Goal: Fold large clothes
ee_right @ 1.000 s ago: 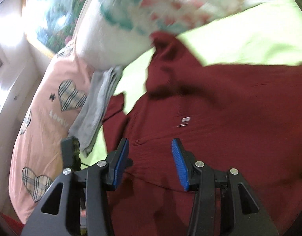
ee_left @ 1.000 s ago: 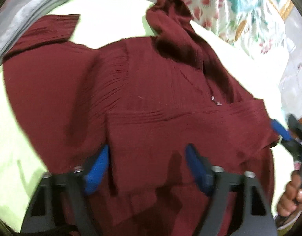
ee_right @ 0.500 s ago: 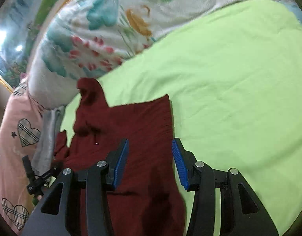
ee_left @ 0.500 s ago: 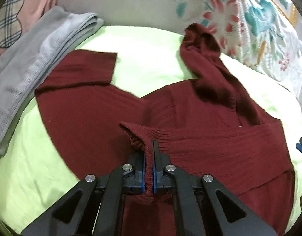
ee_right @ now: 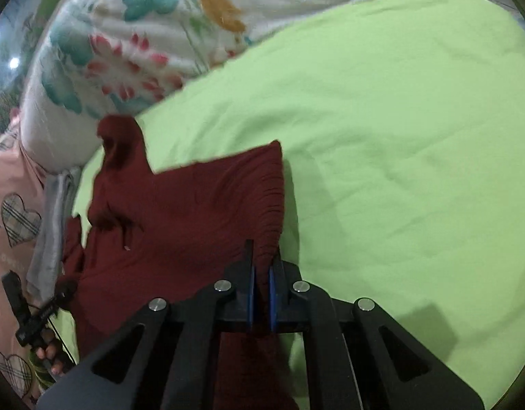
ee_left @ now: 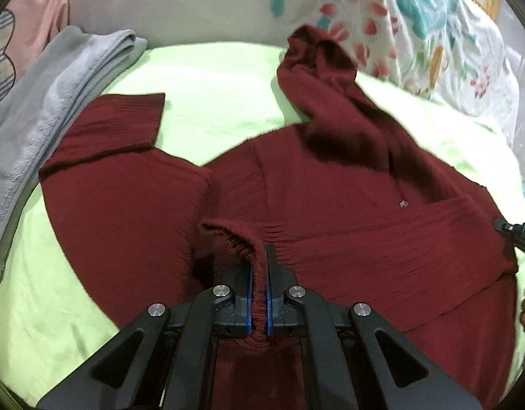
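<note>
A dark red knit sweater [ee_left: 313, 184] lies spread on a lime green bedsheet [ee_left: 214, 78], its hood [ee_left: 317, 54] bunched at the far end and one sleeve [ee_left: 115, 123] reaching left. My left gripper [ee_left: 259, 266] is shut on a fold of the ribbed hem. In the right wrist view the sweater [ee_right: 180, 212] lies left of centre, and my right gripper [ee_right: 261, 266] is shut on its ribbed edge near the right corner. The left gripper [ee_right: 26, 314] shows small at the far left.
A folded grey towel [ee_left: 47, 116] lies along the left edge of the bed. A floral pillow [ee_left: 416, 20] and a pink heart-print pillow [ee_right: 13, 218] stand at the head. Bare green sheet [ee_right: 416, 157] stretches to the right of the sweater.
My right gripper has shut on the sweater's ribbed edge; it was open half a second ago. My left gripper shut on the hem earlier and still holds it.
</note>
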`<move>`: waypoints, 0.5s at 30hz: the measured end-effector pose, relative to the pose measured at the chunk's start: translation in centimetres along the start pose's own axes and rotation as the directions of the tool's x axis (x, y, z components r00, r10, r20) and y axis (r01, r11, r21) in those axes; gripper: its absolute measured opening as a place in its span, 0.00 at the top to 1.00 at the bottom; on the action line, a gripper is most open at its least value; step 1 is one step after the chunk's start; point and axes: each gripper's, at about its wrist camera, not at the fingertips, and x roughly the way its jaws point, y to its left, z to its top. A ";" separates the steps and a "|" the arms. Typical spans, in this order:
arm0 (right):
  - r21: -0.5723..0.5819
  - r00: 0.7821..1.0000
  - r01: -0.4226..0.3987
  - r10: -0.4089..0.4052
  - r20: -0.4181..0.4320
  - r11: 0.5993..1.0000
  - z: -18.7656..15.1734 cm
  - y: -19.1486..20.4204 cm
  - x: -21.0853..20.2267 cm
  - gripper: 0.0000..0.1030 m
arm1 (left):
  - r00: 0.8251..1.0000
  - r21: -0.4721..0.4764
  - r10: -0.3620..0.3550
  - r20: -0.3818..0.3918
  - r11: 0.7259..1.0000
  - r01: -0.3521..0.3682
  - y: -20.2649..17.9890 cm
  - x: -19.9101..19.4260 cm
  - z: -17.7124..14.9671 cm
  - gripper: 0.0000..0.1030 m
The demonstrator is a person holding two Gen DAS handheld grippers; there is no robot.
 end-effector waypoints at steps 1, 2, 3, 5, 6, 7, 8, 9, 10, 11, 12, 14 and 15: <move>-0.001 1.000 0.031 -0.031 0.000 1.000 -0.2 0.1 -0.1 0.88 | 1.000 -0.001 0.008 -0.013 1.000 -0.008 0.1 0.4 -0.2 0.96; -0.015 0.997 0.066 -0.065 0.028 0.998 -0.5 0.6 -0.9 0.85 | 1.000 -0.005 0.007 -0.018 1.000 -0.007 0.3 0.6 -0.3 0.96; -0.024 0.995 0.083 -0.081 0.057 0.996 -0.7 1.0 -1.7 0.83 | 1.000 -0.013 -0.001 -0.021 1.000 0.001 0.6 0.6 -0.5 0.95; -0.055 0.992 0.054 -0.047 0.115 0.997 -1.5 2.3 -3.4 0.75 | 1.000 -0.032 -0.019 -0.022 0.999 0.018 1.2 0.5 -0.8 0.93; -0.096 0.993 -0.006 0.017 0.113 0.995 -2.2 3.6 -3.8 0.72 | 1.000 -0.043 -0.018 -0.026 0.999 0.016 1.6 0.4 -0.9 0.88; -0.120 0.995 -0.030 0.042 0.092 0.992 -2.6 4.2 -3.5 0.62 | 0.999 -0.053 -0.013 -0.031 0.999 0.011 1.9 0.4 -1.1 0.86; -0.142 0.997 -0.056 0.064 0.049 0.988 -3.1 5.0 -2.9 0.56 | 0.999 -0.059 -0.013 -0.032 0.998 0.011 2.2 0.2 -1.2 0.84; -0.141 0.998 -0.059 0.060 0.001 0.988 -3.7 5.2 -1.8 0.56 | 0.999 -0.067 -0.012 -0.030 0.998 0.010 2.6 -0.2 -1.4 0.83; -0.138 1.000 -0.018 0.015 -0.023 0.990 -4.1 5.0 -1.0 0.56 | 1.000 -0.075 -0.003 -0.025 0.997 0.001 3.2 -0.7 -1.6 0.83; -0.132 0.999 0.031 -0.036 -0.032 0.991 -4.3 4.6 -0.4 0.57 | 1.000 -0.083 0.010 -0.018 0.996 -0.011 3.9 -1.1 -1.7 0.83; -0.101 1.000 0.011 -0.013 -0.017 0.995 -4.5 3.9 -0.6 0.58 | 1.000 -0.095 0.020 -0.006 0.995 -0.020 4.8 -1.7 -1.7 0.84; -0.059 1.000 -0.012 0.012 0.003 0.998 -4.7 4.0 -1.6 0.57 | 0.999 -0.118 0.033 0.014 0.992 -0.031 6.7 -2.5 -1.1 0.84; -0.061 0.999 -0.038 0.039 0.019 0.997 -5.0 4.5 -2.3 0.57 | 0.998 -0.123 0.063 0.021 0.991 -0.060 7.5 -2.8 -0.6 0.75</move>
